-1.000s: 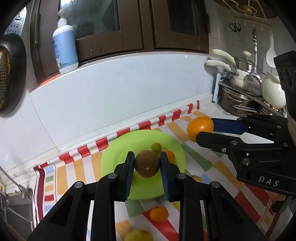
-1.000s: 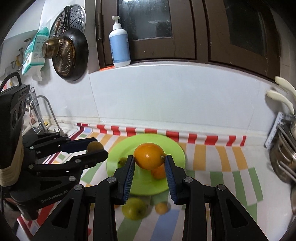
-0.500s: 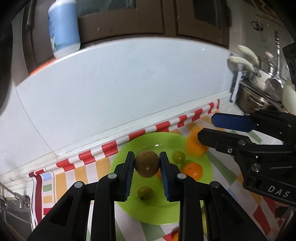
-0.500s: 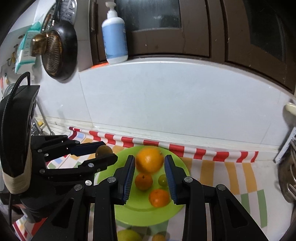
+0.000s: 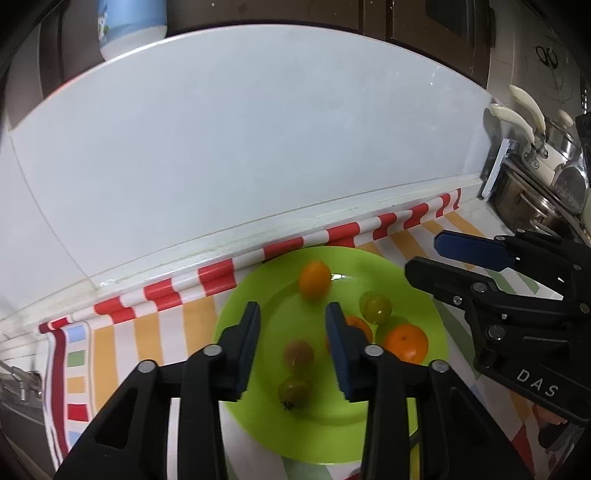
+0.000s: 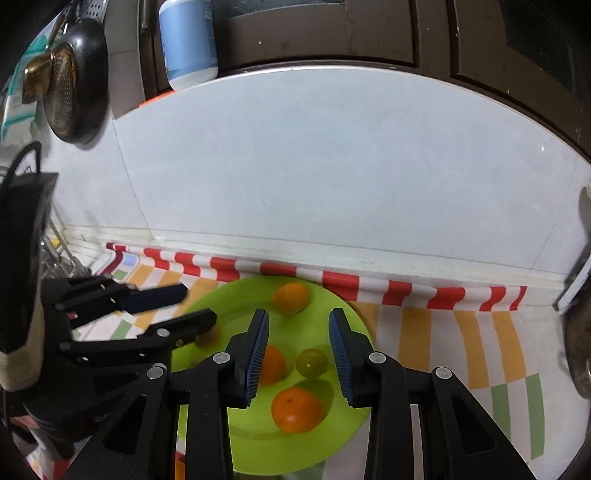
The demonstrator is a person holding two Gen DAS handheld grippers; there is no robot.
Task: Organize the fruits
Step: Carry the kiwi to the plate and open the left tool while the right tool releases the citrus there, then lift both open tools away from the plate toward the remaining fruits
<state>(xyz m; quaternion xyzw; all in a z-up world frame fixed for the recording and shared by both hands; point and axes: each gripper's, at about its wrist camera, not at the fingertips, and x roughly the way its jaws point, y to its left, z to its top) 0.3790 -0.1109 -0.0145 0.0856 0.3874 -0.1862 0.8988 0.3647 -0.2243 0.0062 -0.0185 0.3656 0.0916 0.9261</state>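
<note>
Fruits all on the green plate, which sits on the striped cloth on the counter, near the white backsplash. Far side of plate: one orange, slightly blurred. Mid plate: small green fruit, w/ a 2nd orange just beside it and a 3rd orange partly hidden behind a finger in both views. Left part of plate: brown kiwi-like fruit, blurred, w/ another greenish fruit just beside it, nearer the cam. Left hand-held gripper over the plate, jaws spread wide, nothing btwn them; brown fruit lies below the gap, not touching the pads. Right hand-held gripper also over the plate from the other side, jaws apart, empty; blue pads flank the green fruit and oranges w/o contact. Both grippers near each other, not touching. Outward: blue-white bottle on the ledge above the backsplash, dark cabinet doors behind it, pan hung on wall at left, pots w/ cream handles at right of the counter.
</note>
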